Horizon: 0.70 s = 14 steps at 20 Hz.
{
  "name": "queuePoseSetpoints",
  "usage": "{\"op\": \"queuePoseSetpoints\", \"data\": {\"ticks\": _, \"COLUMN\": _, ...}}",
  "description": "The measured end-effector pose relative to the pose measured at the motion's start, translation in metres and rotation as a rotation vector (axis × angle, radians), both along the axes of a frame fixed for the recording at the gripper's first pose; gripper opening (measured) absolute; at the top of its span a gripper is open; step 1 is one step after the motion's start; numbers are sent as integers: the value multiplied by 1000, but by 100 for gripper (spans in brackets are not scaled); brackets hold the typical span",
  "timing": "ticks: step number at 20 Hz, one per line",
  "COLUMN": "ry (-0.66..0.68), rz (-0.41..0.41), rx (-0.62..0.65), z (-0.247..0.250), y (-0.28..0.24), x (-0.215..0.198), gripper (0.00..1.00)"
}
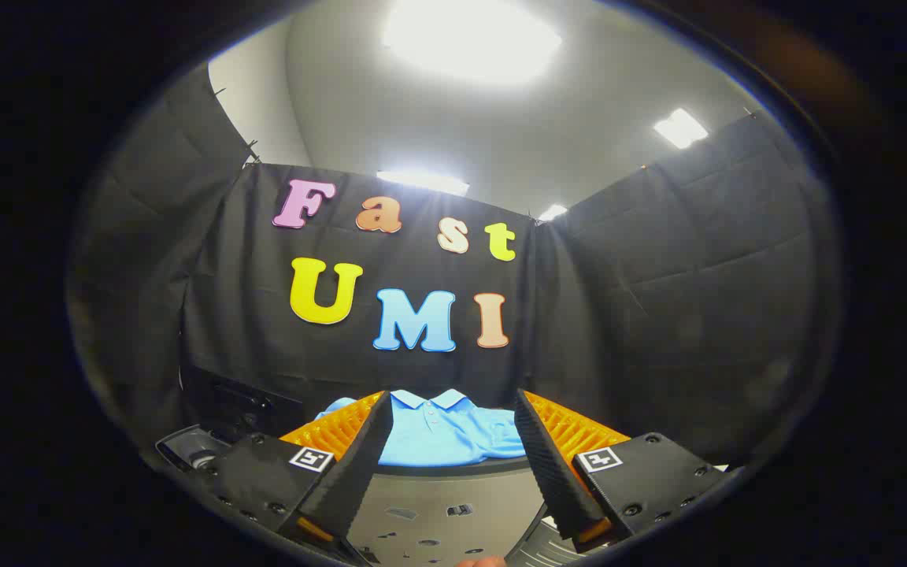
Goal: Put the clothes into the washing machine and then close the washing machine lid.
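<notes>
Two ribbed black fingers [375, 457] of the gripper [449, 465] are standing spread wide apart, released and pressing on nothing, with bare space between them. Each finger is sitting on a black block that is carrying a small square black-and-white marker, and orange ridged panels [571, 429] are showing just behind the fingers on both sides.

Just beyond the fingertips, and showing in the gap between them, a light blue polo shirt [438, 437] is lying folded with its collar facing away from the gripper, toward the black cloth wall [658, 299]. The shirt is resting at the far edge of a rounded grey surface [438, 504], whose dark rim is running under the shirt's near hem. That grey surface is filling the space between the fingers and is bearing several small dark marks; whether it is the washing machine's lid cannot be told.

Off beyond the left finger, a dark boxy object [241, 405] is sitting low against the cloth wall, too dim to name. Above the wall, bright ceiling lights [469, 35] are glaring down.
</notes>
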<state>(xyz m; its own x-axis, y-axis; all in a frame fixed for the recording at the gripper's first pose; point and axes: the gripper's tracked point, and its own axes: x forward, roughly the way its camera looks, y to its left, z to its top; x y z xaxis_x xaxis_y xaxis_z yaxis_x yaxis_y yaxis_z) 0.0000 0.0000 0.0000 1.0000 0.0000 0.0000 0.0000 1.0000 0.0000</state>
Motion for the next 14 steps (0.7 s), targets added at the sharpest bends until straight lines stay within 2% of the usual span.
{"op": "queuePoseSetpoints", "data": {"ticks": 14, "ry": 20, "rz": 4, "rx": -43, "z": -10, "y": 5, "x": -3, "gripper": 96}}
